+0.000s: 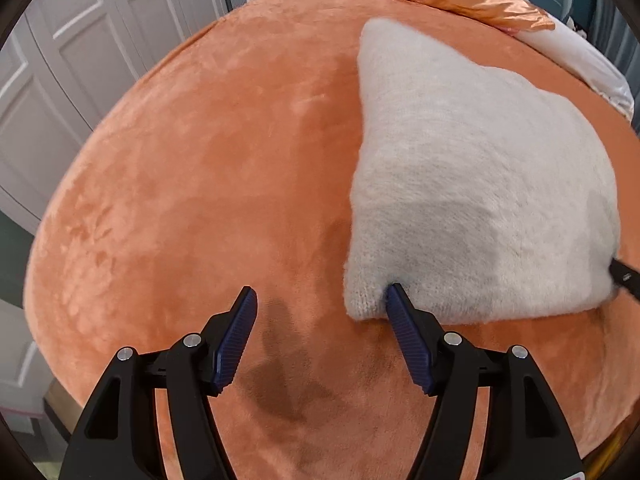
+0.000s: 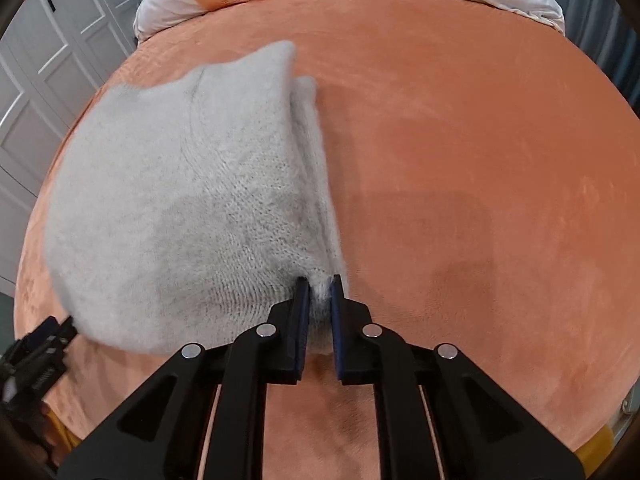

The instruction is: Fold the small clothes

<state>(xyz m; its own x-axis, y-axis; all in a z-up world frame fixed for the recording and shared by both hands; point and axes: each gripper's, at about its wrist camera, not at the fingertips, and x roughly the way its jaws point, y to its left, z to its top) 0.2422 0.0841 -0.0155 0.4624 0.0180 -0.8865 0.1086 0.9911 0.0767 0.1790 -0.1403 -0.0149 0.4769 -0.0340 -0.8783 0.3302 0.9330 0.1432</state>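
One fuzzy pale-grey knitted garment (image 2: 172,208) lay folded on the orange plush bedspread (image 2: 460,152). My two grippers worked its near edge: the right gripper (image 2: 319,288) had its jaws pinched narrow on the garment's near right corner, while the left gripper (image 1: 320,300) stood with jaws wide, one blue ribbed pad (image 1: 406,332) touching the near left corner, gripping nothing.

Soft, even indoor light, no glare. Fisheye bends the bed (image 1: 200,160) edges strongly, with dark corners. A dull shadow lies near the lens; the grey knit (image 2: 180,184) is motion-blurred at its left.
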